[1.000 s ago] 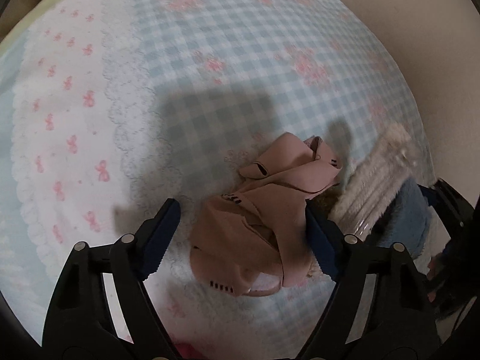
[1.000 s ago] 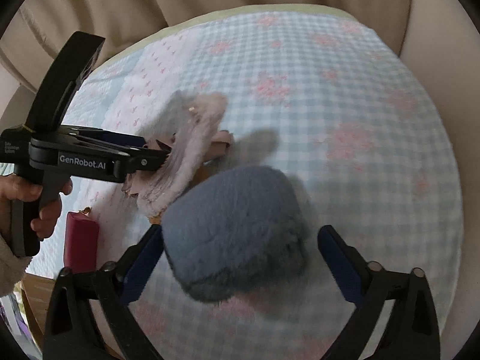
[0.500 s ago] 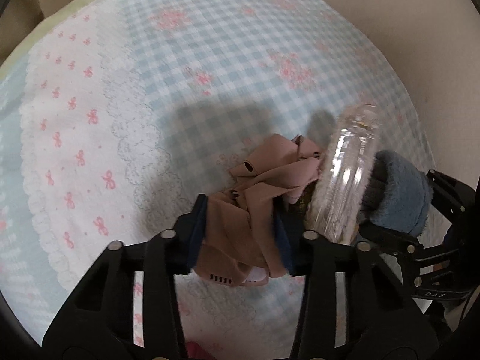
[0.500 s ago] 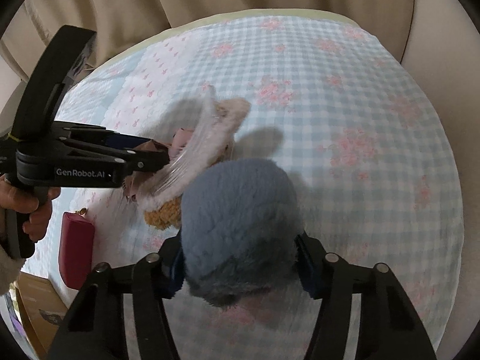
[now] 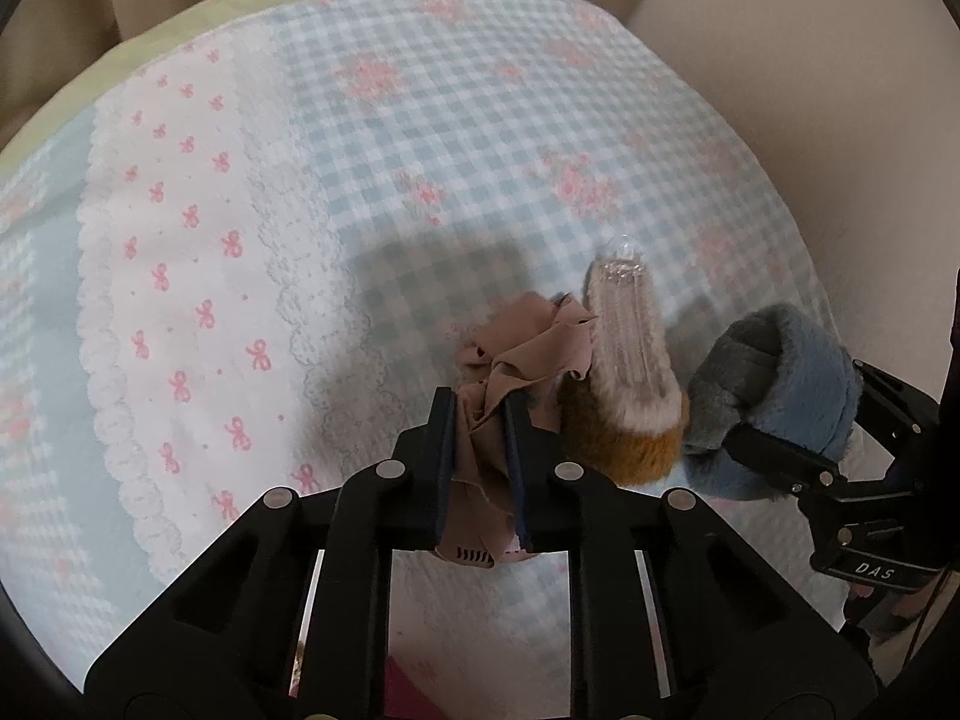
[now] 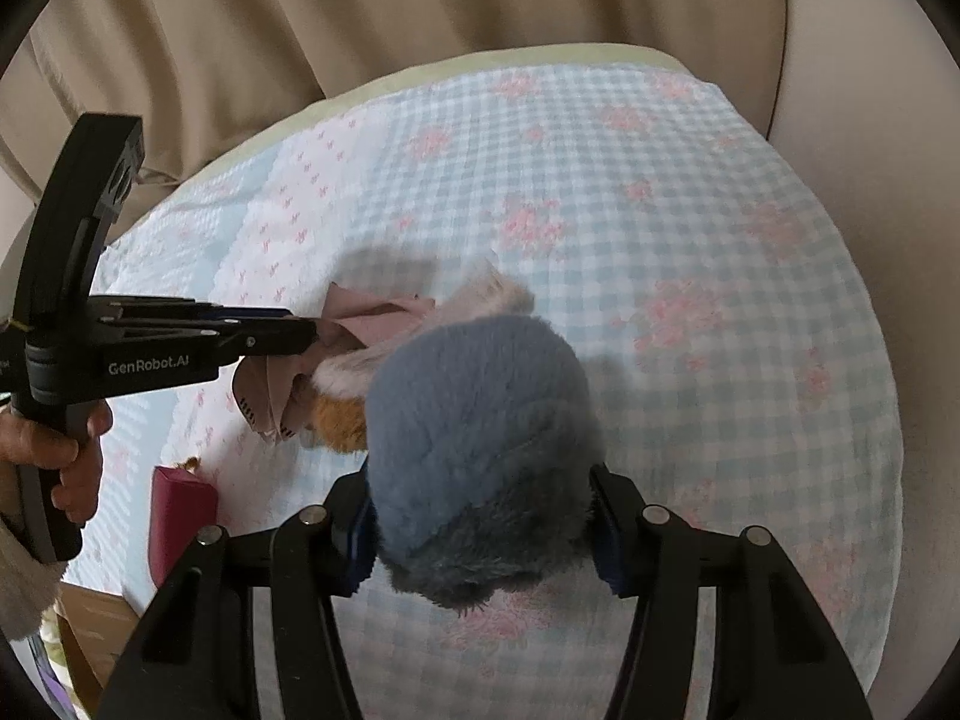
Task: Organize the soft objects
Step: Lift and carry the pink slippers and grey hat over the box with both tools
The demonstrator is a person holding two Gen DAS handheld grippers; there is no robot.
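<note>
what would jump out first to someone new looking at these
Both claws are shut on soft things above the gingham bedspread: the right claw squeezes a fluffy blue plush, and the left claw pinches a crumpled pink cloth. Between them lies an orange-and-cream fuzzy item.

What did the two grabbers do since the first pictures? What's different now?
Both closed. The left gripper, open around the pink cloth a second ago, now pinches it. The right gripper, open around the blue fluffy thing, now squeezes it, and it looks raised. The brown-and-cream fuzzy item tipped, showing clear plastic. The checked bedspread and red pouch stayed put.
</note>
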